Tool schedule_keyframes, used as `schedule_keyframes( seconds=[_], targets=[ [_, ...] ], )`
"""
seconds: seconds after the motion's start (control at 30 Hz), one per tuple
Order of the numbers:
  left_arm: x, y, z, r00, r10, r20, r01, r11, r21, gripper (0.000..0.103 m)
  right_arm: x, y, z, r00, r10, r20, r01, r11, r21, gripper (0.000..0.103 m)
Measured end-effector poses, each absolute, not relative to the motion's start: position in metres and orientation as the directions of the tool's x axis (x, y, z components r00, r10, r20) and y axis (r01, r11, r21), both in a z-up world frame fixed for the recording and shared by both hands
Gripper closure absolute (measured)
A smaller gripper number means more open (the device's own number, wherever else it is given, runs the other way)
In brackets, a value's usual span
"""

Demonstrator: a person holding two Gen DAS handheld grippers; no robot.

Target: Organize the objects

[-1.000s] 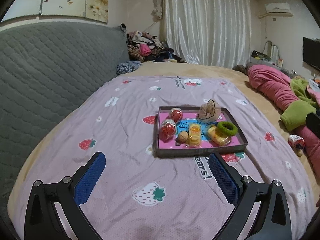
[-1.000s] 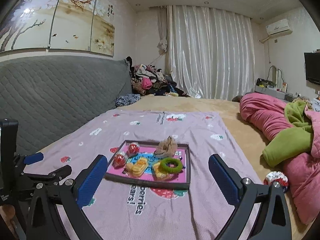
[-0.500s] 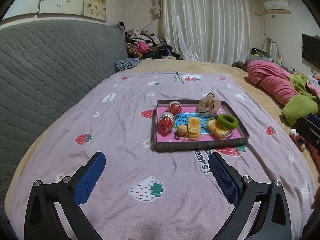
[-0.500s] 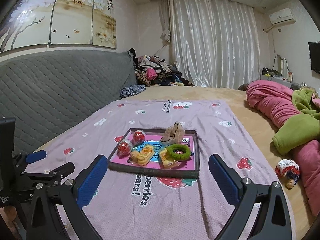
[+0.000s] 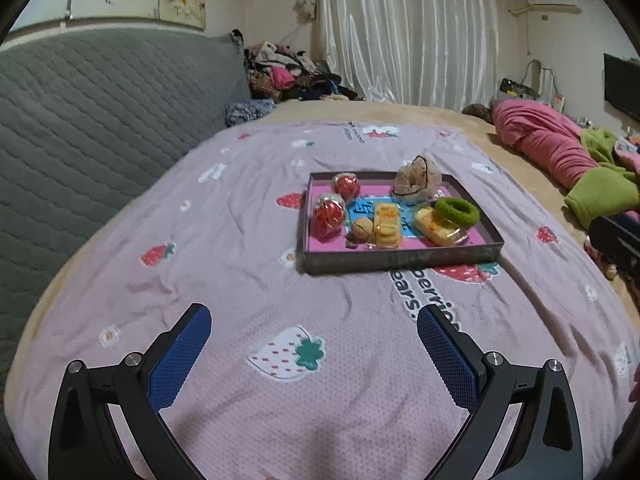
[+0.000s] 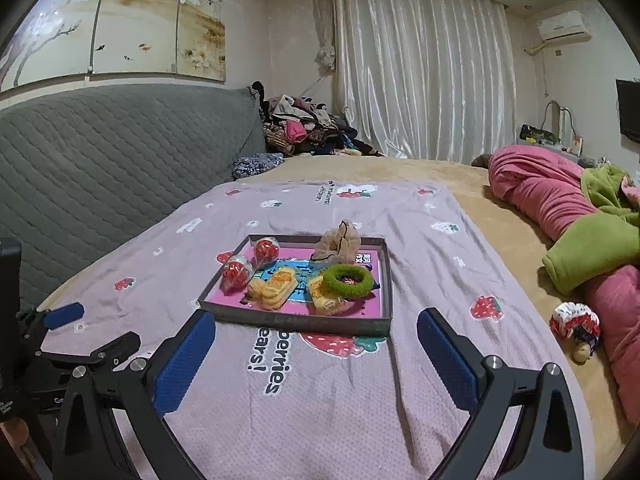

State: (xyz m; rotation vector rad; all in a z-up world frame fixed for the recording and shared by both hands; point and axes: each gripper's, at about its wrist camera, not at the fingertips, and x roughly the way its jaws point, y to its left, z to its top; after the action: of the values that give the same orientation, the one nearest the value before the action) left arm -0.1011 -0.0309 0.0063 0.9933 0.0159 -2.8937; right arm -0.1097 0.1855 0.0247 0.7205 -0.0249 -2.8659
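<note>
- Both claws have closed in on the tray since a second ago.
- Left claw (image 5: 314,344): jaws apart, empty, over the blanket (image 5: 248,288).
- Right claw (image 6: 316,350): same, likely lining up.
- Tray (image 6: 296,322) just ahead: wrapped snacks, green hair tie (image 6: 347,280), beige scrunchie (image 6: 337,243) at its far edge.
- Right of it, possibly another scrunchie (image 6: 575,324).

The blanket (image 5: 248,288) was lilac with red and white strawberries. The tray (image 6: 298,322) was grey outside, pink and blue inside. A scrunchie (image 6: 347,280) was green, another (image 6: 338,245) beige. The headboard (image 6: 120,152) was quilted grey.
</note>
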Motion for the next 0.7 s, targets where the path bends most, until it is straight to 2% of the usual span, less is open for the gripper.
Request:
schedule_keyframes(
  seconds=[0.13, 0.37, 0.7],
  targets=[
    [-0.102, -0.036, -0.005, -0.774, -0.052, -0.631, 0.082, -0.996, -0.019, 0.000, -0.107, 0.188, 0.012, -0.860, -0.181, -0.477, 0.171, -0.983, 0.063, 0.001],
    [-0.105, -0.031, -0.021, -0.760, -0.090, -0.644, 0.092, -0.995, 0.032, 0.000, -0.106, 0.186, -0.008, -0.854, -0.174, -0.491, 0.165, -0.984, 0.061, 0.001],
    [-0.106, -0.030, -0.030, -0.758, -0.060, -0.649, 0.078, -0.997, 0.001, 0.000, -0.112, 0.186, -0.026, -0.846, -0.135, -0.515, 0.130, -0.990, 0.047, 0.001]
  ],
)
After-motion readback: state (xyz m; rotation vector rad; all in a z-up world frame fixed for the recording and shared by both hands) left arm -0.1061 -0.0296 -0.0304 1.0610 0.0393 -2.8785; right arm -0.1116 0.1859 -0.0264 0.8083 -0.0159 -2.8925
